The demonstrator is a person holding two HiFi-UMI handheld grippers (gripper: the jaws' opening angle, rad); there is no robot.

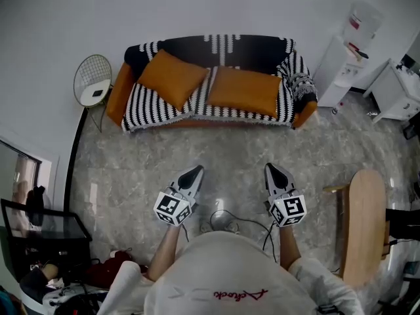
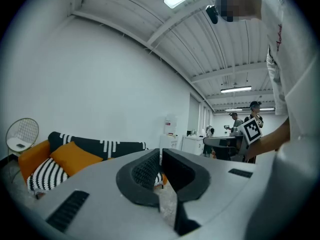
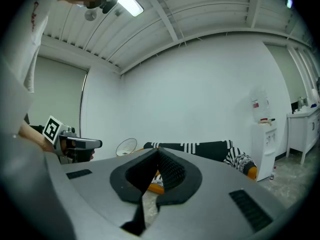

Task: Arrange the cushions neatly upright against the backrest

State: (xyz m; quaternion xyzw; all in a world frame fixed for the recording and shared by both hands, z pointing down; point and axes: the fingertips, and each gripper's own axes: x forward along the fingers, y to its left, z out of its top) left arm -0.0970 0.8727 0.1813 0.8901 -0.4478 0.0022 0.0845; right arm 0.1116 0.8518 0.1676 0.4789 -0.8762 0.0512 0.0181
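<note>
Two orange cushions lie on a sofa (image 1: 298, 81) draped in a black-and-white striped throw, against the far wall. The left cushion (image 1: 172, 77) sits turned like a diamond, leaning toward the backrest. The right cushion (image 1: 244, 90) lies flat along the seat. My left gripper (image 1: 194, 174) and right gripper (image 1: 272, 170) hang side by side over the floor, well short of the sofa, both shut and empty. In the left gripper view the left cushion (image 2: 75, 156) and sofa (image 2: 37, 153) appear at lower left beyond the closed left gripper (image 2: 160, 151). The right gripper (image 3: 158, 151) hides most of the sofa (image 3: 200, 149).
A round wire side table (image 1: 92, 79) stands left of the sofa. White cabinets and a water dispenser (image 1: 348, 58) stand at the right. A wooden board (image 1: 363, 225) is at my right; a dark stand and clutter (image 1: 46, 241) at my left. Cables (image 1: 230, 223) lie on the floor. People (image 2: 252, 116) stand in the distance.
</note>
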